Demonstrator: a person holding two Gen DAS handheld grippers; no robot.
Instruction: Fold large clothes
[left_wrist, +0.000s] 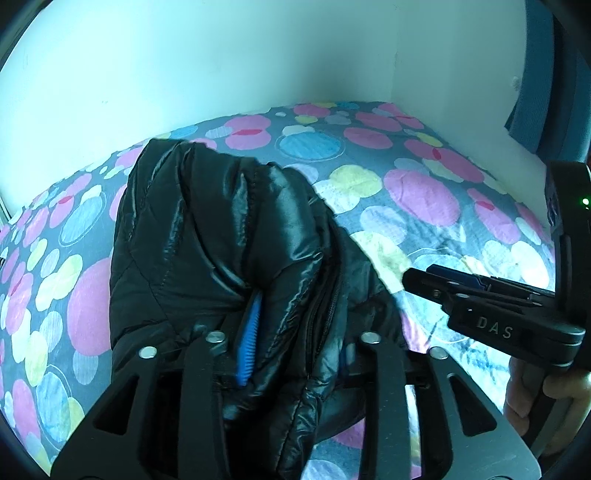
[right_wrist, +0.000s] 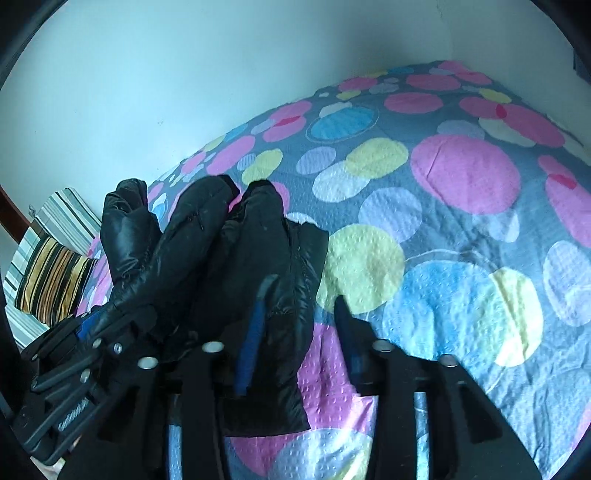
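Note:
A shiny black puffer jacket (left_wrist: 221, 240) lies bunched on a bed with a circle-print cover (left_wrist: 424, 192). My left gripper (left_wrist: 299, 325) is shut on a thick fold of it; the blue pad of one finger shows and the other is buried in fabric. In the right wrist view the jacket (right_wrist: 221, 258) sits at the left, with the left gripper (right_wrist: 88, 325) clamped on its near edge. My right gripper (right_wrist: 304, 291) is open. A flat corner of the jacket lies by its left finger, and bare cover shows beside its right finger. From the left wrist view the right gripper (left_wrist: 410, 277) hovers just right of the jacket.
White walls (left_wrist: 184, 74) close the bed on the far and right sides. Striped pillows (right_wrist: 51, 284) lie at the bed's left end. A hand (left_wrist: 528, 387) holds the right gripper's handle. The bed cover (right_wrist: 461, 173) stretches right of the jacket.

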